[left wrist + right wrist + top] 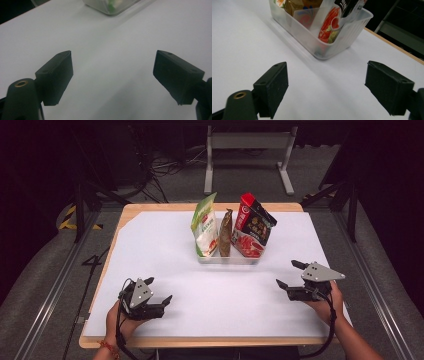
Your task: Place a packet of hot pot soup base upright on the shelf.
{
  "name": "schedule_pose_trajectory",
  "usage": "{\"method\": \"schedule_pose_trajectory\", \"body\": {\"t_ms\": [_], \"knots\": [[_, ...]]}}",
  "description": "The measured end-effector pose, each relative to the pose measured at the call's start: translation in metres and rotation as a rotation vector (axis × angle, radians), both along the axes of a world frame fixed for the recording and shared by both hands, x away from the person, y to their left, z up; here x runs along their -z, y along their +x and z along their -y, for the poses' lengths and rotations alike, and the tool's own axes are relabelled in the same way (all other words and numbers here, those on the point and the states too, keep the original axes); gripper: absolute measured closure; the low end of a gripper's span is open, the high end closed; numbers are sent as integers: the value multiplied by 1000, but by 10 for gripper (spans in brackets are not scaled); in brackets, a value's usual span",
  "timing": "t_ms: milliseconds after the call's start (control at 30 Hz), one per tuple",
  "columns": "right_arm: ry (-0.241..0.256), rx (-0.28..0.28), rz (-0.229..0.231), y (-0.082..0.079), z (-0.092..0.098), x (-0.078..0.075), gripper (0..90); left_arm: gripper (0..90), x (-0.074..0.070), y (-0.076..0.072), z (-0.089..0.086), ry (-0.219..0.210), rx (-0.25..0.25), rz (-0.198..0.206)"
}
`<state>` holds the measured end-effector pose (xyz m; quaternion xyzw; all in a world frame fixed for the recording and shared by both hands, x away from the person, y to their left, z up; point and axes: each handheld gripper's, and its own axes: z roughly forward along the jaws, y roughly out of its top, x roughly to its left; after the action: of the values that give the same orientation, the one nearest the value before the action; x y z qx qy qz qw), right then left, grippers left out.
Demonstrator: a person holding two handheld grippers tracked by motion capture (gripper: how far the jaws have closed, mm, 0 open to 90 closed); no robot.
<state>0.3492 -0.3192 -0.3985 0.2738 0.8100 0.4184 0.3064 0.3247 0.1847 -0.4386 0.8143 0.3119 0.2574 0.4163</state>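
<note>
Where the high view looks down on the table [150,245], a white sheet covers most of the wooden top, with a strip of bare wood along the near and far edges. A clear plastic tub [229,258] sits at the middle of the far half. Three packets stand upright in it, side by side: a green and white bag [205,226] on the left, a thin brown packet [226,233] in the middle, a red and black bag [252,227] on the right, leaning a little rightward. The left gripper [160,290] rests low over the near left of the sheet, held in the left hand [121,320]; jaws spread apart, nothing between them. The right gripper [290,274] is at the near right, held in the right hand [327,302], grey plate on top; jaws likewise apart and empty. Both grippers are well apart from the tub. A pale metal frame [247,150] stands on the floor beyond the table.

Left gripper view: the two black jaws stand wide apart over bare white sheet. A corner of the tub [110,6] shows at the top edge, something green blurred inside it.

Right gripper view: jaws wide apart, only white sheet between them. The tub [342,37] lies ahead, near but not touching, one corner turned this way. Through its wall the red and black bag [329,25] and the brown packet [297,6] are visible. The table's wooden edge [392,46] runs at the right.
</note>
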Motion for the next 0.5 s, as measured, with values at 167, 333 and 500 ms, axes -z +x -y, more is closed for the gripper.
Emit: {"method": "schedule_pose_trajectory", "body": {"t_ms": [167, 333, 500], "knots": [[-7, -2, -9, -6, 8, 5, 190, 171, 0, 0, 0, 8, 5, 0], [-7, -1, -17, -13, 15, 10, 190, 170, 1, -1, 1, 22, 7, 2], [-7, 2, -31, -18, 23, 15, 185, 170, 0, -1, 2, 27, 14, 7]]}}
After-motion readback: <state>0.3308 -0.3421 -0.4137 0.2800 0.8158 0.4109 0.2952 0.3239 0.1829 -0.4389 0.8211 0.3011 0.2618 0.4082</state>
